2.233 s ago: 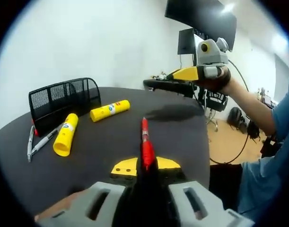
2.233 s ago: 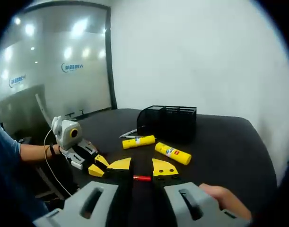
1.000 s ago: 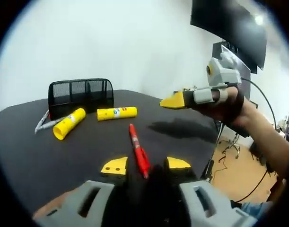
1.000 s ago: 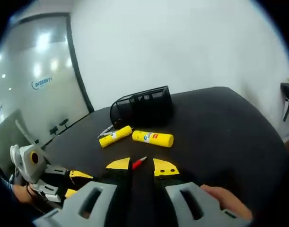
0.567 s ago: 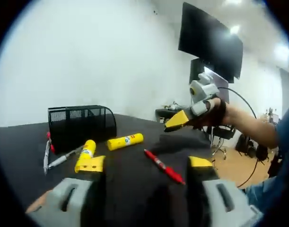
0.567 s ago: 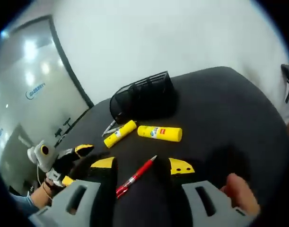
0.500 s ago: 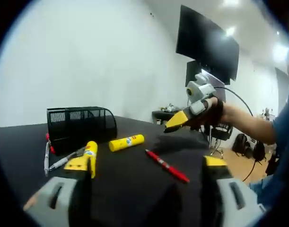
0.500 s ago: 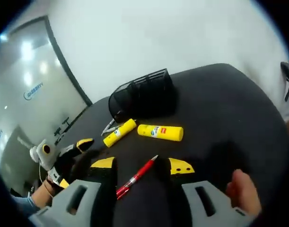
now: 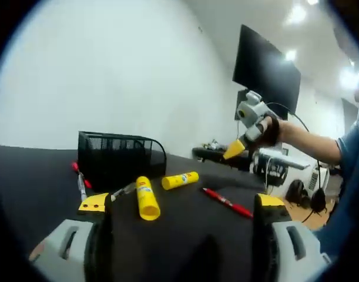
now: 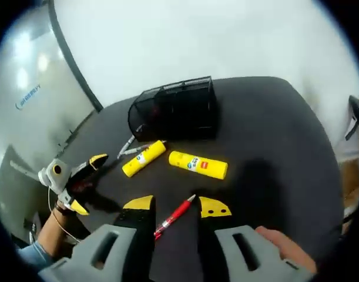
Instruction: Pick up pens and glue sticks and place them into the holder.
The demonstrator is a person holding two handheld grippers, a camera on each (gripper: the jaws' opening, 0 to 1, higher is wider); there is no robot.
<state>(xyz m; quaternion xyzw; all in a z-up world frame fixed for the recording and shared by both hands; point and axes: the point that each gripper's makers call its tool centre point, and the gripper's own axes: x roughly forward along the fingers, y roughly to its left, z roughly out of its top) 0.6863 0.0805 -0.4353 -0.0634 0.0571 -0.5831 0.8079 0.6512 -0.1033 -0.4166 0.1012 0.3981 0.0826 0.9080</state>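
Note:
My left gripper (image 9: 181, 201) is open wide, low over the dark table, with nothing between its jaws. Ahead stands the black mesh holder (image 9: 120, 158); two yellow glue sticks (image 9: 145, 198) (image 9: 180, 180) lie in front of it and silver pens (image 9: 82, 188) at its left. The red pen (image 9: 226, 202) lies on the table to the right. My right gripper (image 10: 176, 205) is open above the red pen (image 10: 174, 216), which shows between its jaws. From there the holder (image 10: 176, 108), both glue sticks (image 10: 144, 158) (image 10: 198, 164) and the silver pens (image 10: 129, 147) lie beyond.
The table (image 10: 273, 135) is round and dark, with bare room to the right of the holder. A hand carries my left gripper (image 10: 79, 182) at the table's left edge. My right gripper (image 9: 250, 126) hangs high at the right, near a wall monitor (image 9: 264, 73).
My left gripper let go of the red pen, which now lies on the table, and opened wide. It sank lower. My right gripper opened, then narrowed a little over the pen.

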